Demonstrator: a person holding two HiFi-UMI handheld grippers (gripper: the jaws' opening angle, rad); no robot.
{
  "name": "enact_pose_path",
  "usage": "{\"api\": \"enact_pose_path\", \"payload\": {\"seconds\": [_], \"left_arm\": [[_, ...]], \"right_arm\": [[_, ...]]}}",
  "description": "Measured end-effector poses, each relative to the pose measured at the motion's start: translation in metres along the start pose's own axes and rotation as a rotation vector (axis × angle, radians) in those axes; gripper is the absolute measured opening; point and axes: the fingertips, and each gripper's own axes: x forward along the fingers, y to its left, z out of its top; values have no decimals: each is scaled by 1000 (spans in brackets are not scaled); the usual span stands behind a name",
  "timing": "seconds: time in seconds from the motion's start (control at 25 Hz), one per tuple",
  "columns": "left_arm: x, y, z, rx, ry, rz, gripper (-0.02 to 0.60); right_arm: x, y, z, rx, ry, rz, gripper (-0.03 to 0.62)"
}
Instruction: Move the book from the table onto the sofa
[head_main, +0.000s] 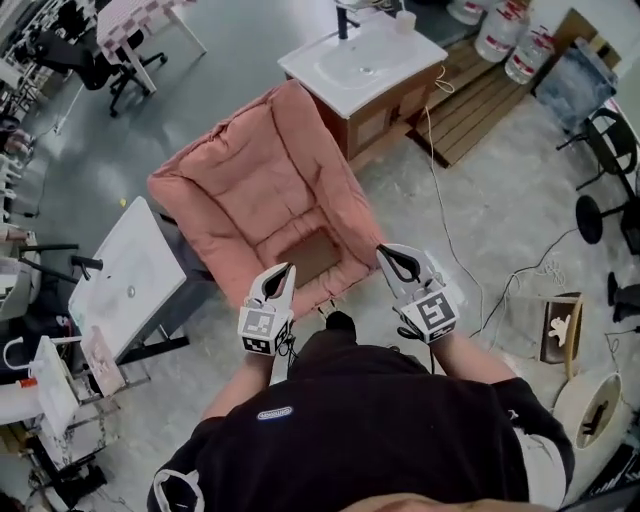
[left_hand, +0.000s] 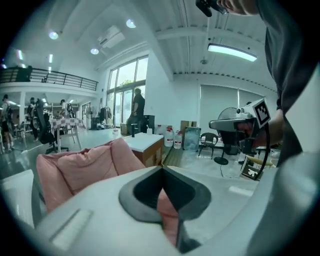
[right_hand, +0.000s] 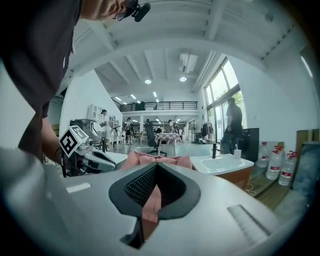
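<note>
Pink sofa (head_main: 250, 190) holds the book (head_main: 313, 255); left gripper (head_main: 288, 270), right gripper (head_main: 385, 254): fingers closed, empty.

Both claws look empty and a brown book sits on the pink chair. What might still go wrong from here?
1. A white cable trails over the floor right of the pink sofa, close to the right gripper; a step that way may catch it.
2. The book lies on the seat near the front edge, so a bump to the sofa might slide it off.
</note>
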Motion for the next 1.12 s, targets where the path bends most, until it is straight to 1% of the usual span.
{"api": "enact_pose_path", "payload": {"seconds": [0.12,0.2,0.36,0.48,0.64,0.72,0.84,0.96,1.12], "left_arm": [[-16,-50,41,56,-44,-34,0],[-16,-77,72,91,-78,-74,0],[-7,-145,129,156,-170,-200,0],[-10,-209,158,208,-243,-298,1],[-13,-290,169,233,-292,-463,0],[-11,-325,168,243,-291,-549,0],[-11,-370,166,238,-277,-670,1],[-8,-403,163,250,-273,-743,1],[-4,-430,151,265,-240,-818,0]], "right_arm": [[-79,-7,18,43,-53,-47,29],[-120,-16,33,63,-98,-96,29],[-199,-33,55,93,-163,-222,29],[-256,-39,66,65,-233,-293,29],[-331,-46,65,90,-272,-424,29],[-366,-49,61,107,-272,-503,29],[-410,-54,55,112,-258,-605,29],[-442,-61,52,94,-240,-681,29],[-478,-63,47,95,-239,-784,29]]}}
